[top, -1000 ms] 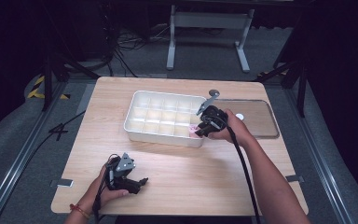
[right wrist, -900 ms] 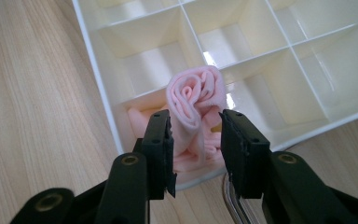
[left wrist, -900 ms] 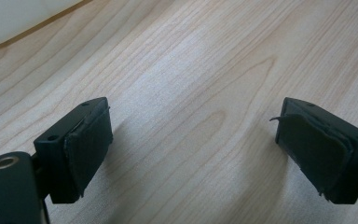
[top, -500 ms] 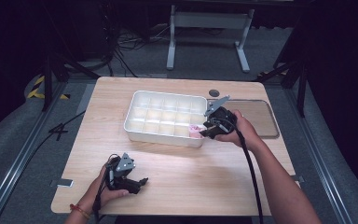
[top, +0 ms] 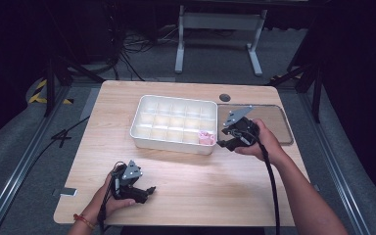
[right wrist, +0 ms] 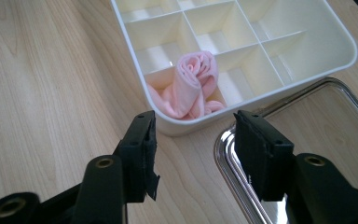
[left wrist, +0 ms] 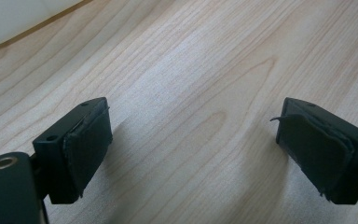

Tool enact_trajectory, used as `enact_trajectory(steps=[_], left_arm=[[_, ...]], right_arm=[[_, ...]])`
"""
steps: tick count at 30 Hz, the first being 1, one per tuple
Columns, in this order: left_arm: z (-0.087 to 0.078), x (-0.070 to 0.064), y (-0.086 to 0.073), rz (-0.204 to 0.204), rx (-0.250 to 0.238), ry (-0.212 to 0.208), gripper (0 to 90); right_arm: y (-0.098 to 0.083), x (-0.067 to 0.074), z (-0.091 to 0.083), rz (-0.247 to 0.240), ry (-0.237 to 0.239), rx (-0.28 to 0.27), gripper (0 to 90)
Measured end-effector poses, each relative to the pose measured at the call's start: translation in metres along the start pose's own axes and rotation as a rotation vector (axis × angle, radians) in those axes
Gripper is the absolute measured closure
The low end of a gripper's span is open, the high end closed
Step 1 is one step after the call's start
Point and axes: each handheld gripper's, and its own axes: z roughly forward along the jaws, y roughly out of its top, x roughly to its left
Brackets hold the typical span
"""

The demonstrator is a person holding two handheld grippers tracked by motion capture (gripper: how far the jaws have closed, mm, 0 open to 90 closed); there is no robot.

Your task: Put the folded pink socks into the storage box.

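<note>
Both tongs [left wrist: 193, 140] [right wrist: 196, 154] agape, empty.

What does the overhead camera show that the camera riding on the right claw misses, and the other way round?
The high view alone takes in the whole wooden table, both hands and the left claw resting near the front edge. The right gripper view alone shows that the pink cloth is a rolled bundle in a corner cell, and the right claw open just short of it. Both show the white divided tray and the metal tray.
</note>
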Motion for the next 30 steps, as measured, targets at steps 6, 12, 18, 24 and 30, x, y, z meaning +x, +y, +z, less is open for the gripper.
enact_trajectory(steps=[6, 12, 18, 24, 30], left_arm=[[0.000, 0.000, 0.000, -0.001, 0.001, 0.002, 10.2], [0.000, 0.000, 0.000, -0.002, 0.000, 0.002, 10.2], [0.000, 0.000, 0.000, -0.003, 0.000, 0.002, 10.2], [0.000, 0.000, 0.000, -0.003, 0.000, 0.002, 10.2], [0.001, 0.000, 0.000, -0.004, 0.000, 0.004, 9.8]], right_arm=[[-0.009, 0.005, -0.009, -0.013, -0.020, -0.007, 45.0], [-0.018, 0.011, -0.014, -0.021, -0.047, 0.000, 42.2], [-0.028, 0.017, -0.016, -0.045, -0.079, 0.030, 40.9], [-0.047, 0.021, -0.018, -0.042, -0.095, 0.042, 39.6], [-0.071, 0.023, -0.019, -0.011, -0.105, 0.055, 37.7]])
